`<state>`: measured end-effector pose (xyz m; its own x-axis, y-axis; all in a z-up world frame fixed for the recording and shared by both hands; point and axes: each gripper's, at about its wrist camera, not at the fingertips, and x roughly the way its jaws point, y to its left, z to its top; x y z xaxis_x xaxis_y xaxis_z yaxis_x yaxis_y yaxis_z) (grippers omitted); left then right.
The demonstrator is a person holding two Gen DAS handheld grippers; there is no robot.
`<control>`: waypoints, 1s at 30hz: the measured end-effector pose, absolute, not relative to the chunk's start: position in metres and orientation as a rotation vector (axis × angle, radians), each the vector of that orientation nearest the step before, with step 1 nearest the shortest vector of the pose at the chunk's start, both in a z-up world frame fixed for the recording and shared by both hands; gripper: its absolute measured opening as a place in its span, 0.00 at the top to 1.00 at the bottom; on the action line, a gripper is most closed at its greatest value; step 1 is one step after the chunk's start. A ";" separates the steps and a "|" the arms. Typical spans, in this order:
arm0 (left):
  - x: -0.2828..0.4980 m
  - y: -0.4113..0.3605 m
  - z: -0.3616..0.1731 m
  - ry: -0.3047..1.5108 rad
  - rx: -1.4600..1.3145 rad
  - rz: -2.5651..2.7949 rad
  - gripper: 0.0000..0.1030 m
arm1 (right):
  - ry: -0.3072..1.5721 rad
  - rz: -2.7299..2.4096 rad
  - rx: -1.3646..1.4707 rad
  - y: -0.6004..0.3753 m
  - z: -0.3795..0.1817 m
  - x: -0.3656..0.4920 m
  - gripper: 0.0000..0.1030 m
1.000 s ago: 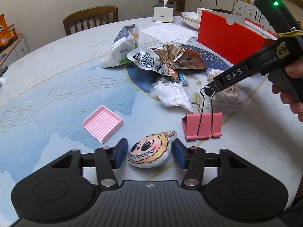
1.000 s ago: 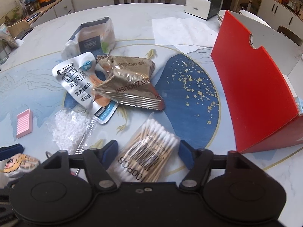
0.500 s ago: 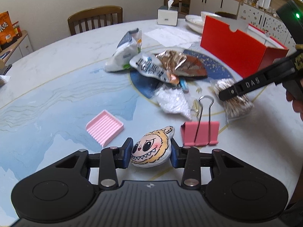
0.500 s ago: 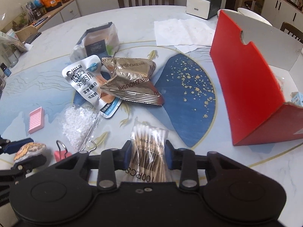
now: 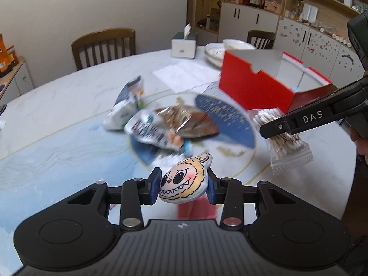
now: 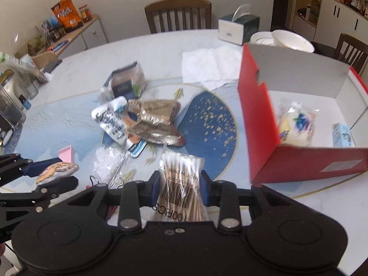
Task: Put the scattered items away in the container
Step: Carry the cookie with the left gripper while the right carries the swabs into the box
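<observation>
Two grippers are in our hands, and each one pinches one thing above the round table (image 5: 57, 124). Our left gripper (image 5: 183, 186) has its blue pads pressed on both sides of the small plush face (image 5: 184, 180), a soft toy with big eyes and a toothy grin, and the toy is lifted clear of the table top. Our right gripper (image 6: 179, 191) is closed on the bag of cotton swabs (image 6: 181, 184); its jaws have just been closing and now they squeeze the bag in the middle, with the swab tips pointing away from us. In the left wrist view we see this bag hanging in the air under the black finger marked DAS. The red box (image 6: 260, 124) stands open on the table, to the right of the swabs and beyond them. Inside it lie a clear packet with colourful print (image 6: 296, 124) and a small light blue carton (image 6: 342, 136), near the front wall. On the table between us and the chair (image 6: 178, 15) some things are scattered: a gold foil pouch (image 6: 156, 119), a white pouch with dark writing (image 6: 112, 120) partly under it, a bag with a dark label (image 6: 124, 85) further back, a clear bag of small white pieces (image 6: 107, 163), a pink ridged tray (image 6: 66, 153) and a pink binder clip (image 5: 196, 209) just below the plush face. A tissue box (image 6: 239, 28) and white bowls (image 6: 289, 40) stand behind the red box.
</observation>
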<state>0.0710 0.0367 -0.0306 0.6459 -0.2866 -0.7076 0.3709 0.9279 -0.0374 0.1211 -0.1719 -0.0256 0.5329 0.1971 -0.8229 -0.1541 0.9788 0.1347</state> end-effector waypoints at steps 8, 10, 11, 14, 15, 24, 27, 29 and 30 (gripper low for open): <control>0.080 -0.011 -0.009 0.735 0.132 -0.409 0.64 | 0.960 0.206 0.062 -0.213 0.000 0.125 0.68; 0.084 -0.023 -0.006 0.727 0.137 -0.415 0.64 | 0.957 0.204 0.063 -0.226 0.003 0.128 0.68; 0.085 -0.029 -0.005 0.724 0.140 -0.418 0.64 | 0.957 0.202 0.068 -0.232 0.005 0.130 0.68; 0.090 -0.049 -0.001 0.717 0.150 -0.427 0.64 | 0.946 0.202 0.075 -0.252 0.010 0.134 0.68; 0.092 -0.055 0.001 0.715 0.154 -0.429 0.64 | 0.942 0.203 0.077 -0.258 0.011 0.136 0.68; 0.111 -0.113 0.016 0.686 0.174 -0.458 0.64 | 0.896 0.215 0.080 -0.315 0.025 0.154 0.68; 0.120 -0.133 0.020 0.677 0.176 -0.471 0.64 | 0.887 0.206 0.086 -0.334 0.026 0.162 0.68; 0.126 -0.146 0.022 0.676 0.181 -0.479 0.64 | 0.884 0.202 0.090 -0.346 0.027 0.168 0.68; 0.130 -0.152 0.022 0.678 0.183 -0.484 0.64 | 0.881 0.201 0.093 -0.352 0.027 0.170 0.68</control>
